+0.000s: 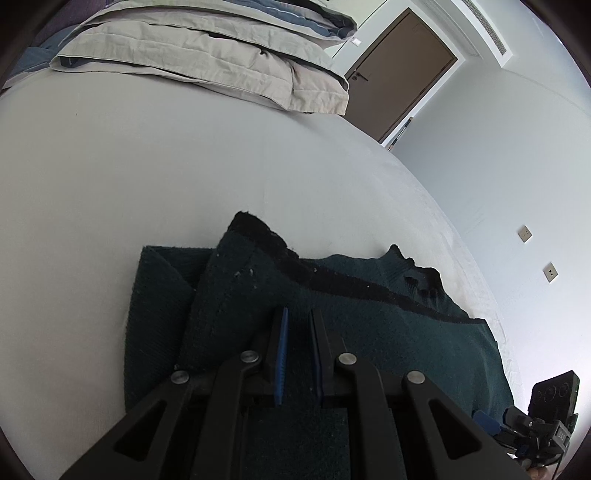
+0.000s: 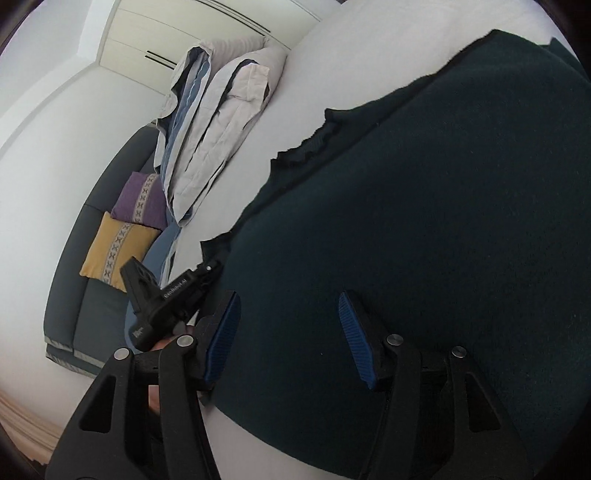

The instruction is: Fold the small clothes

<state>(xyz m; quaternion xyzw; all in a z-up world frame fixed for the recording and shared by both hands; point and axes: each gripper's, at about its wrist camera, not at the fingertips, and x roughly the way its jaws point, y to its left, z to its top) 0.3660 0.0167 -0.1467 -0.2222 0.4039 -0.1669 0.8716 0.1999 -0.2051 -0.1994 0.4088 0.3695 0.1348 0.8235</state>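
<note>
Dark green knit garment (image 2: 424, 221) spread on the white bed (image 1: 147, 184). Left gripper (image 1: 297, 325) — jaws nearly together, pinching its near hem. Right gripper (image 2: 291, 325) — jaws apart, straddling the cloth, unclamped; long axis runs between them.

A bedroom in a home. Ahead of the fingers spreads a bed (image 1: 147, 166) with a pale sheet, a folded duvet (image 1: 207, 55) at its far end, a brown door (image 1: 402, 70) beyond, and purple (image 2: 142, 201) and yellow cushions (image 2: 114, 247) beside white wardrobe doors (image 2: 177, 33).
</note>
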